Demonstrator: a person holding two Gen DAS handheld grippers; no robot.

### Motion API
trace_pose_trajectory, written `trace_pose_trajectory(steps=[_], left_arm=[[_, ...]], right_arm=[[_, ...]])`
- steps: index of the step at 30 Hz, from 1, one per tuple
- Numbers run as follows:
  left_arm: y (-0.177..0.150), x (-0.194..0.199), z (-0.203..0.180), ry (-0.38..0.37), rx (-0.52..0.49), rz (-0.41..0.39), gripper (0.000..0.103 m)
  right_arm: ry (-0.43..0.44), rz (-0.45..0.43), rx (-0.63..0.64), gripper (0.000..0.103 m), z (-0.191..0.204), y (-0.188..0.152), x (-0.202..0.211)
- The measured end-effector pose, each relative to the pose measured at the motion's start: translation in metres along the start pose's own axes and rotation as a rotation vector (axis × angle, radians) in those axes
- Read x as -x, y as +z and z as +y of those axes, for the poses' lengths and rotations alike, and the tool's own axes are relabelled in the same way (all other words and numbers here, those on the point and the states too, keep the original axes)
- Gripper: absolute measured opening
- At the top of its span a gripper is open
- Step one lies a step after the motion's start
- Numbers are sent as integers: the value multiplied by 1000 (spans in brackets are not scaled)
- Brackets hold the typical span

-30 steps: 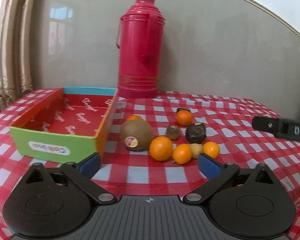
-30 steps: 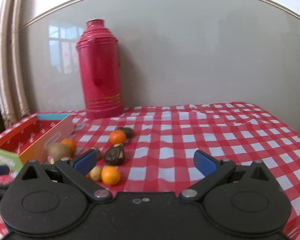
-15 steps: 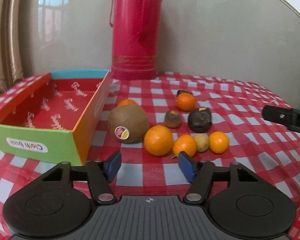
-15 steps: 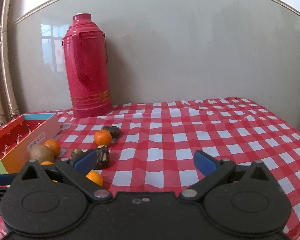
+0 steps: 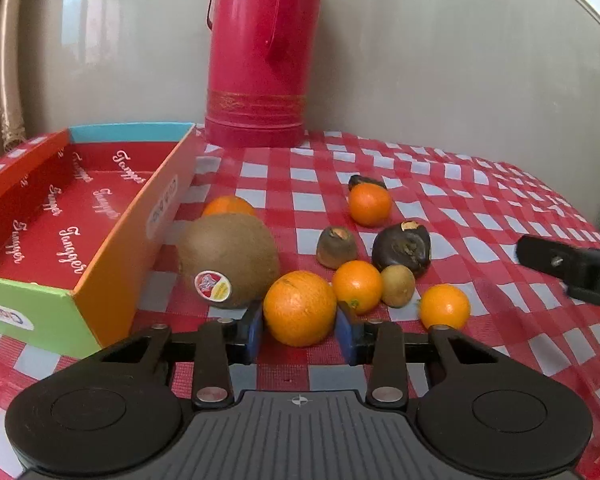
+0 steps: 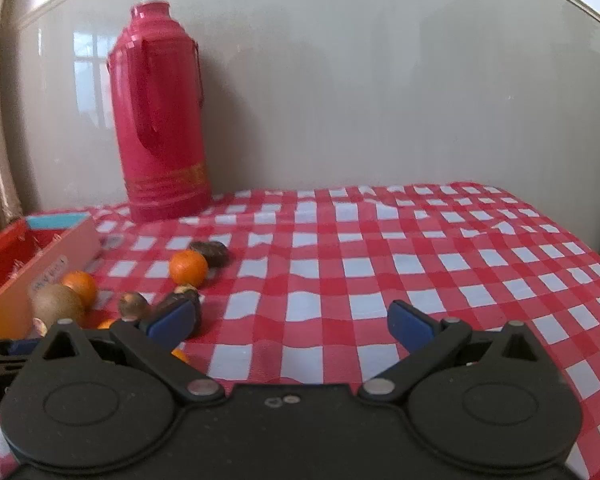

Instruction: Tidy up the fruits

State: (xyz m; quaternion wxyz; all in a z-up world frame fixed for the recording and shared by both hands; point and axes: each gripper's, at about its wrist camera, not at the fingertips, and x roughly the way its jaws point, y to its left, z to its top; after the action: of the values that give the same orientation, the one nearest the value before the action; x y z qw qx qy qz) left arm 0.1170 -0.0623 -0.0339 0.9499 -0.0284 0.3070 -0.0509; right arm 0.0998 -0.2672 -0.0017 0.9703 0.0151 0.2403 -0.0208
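Observation:
My left gripper [image 5: 300, 330] has its blue pads on both sides of the biggest orange [image 5: 299, 308], closed on it while it rests on the cloth. Beside it lie a brown kiwi [image 5: 230, 262] with a sticker, several smaller oranges [image 5: 357, 287] and dark fruits [image 5: 402, 247]. The open red box [image 5: 76, 216] stands to the left and holds nothing. My right gripper [image 6: 290, 320] is open and empty, over the cloth right of the fruits [image 6: 188, 267]; one of its fingers shows in the left wrist view [image 5: 572, 270].
A tall red thermos [image 5: 262, 52] stands at the back against the wall, also in the right wrist view [image 6: 160, 120]. The red-and-white checked cloth [image 6: 420, 264] covers the table, whose edge falls away on the right.
My left gripper moved forward and down to the fruits and its jaws closed from wide open onto the biggest orange. My right gripper shifted a little and stayed open.

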Motion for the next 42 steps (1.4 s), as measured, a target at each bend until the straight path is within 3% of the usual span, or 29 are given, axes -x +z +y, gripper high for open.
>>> trace_pose_trajectory(steps=[9,15,20,34,35,37,42], left_arm=[[1,13,-2,-19,-13,-35,38],[5,42,6,10,-31,-145,38],[14,61,35,68,-9,-212,38],[14,56,124,209,114,-175,39],[13,58,127,216,119,-182,42],[10,64,129,227,123,-209,79],[7,74,130,233,133,-237,84]], right_arm=[[-24,30,13,97,2,-7,-7],[-23,-4,20,97,7,-5,-1],[2,-19,19,97,21,-2,-2],[143,-80,118,97,90,2,-5],[150,-82,120,97,93,2,-4],[158,-83,121,97,95,2,-4],[169,-96,126,98,98,-1,0]])
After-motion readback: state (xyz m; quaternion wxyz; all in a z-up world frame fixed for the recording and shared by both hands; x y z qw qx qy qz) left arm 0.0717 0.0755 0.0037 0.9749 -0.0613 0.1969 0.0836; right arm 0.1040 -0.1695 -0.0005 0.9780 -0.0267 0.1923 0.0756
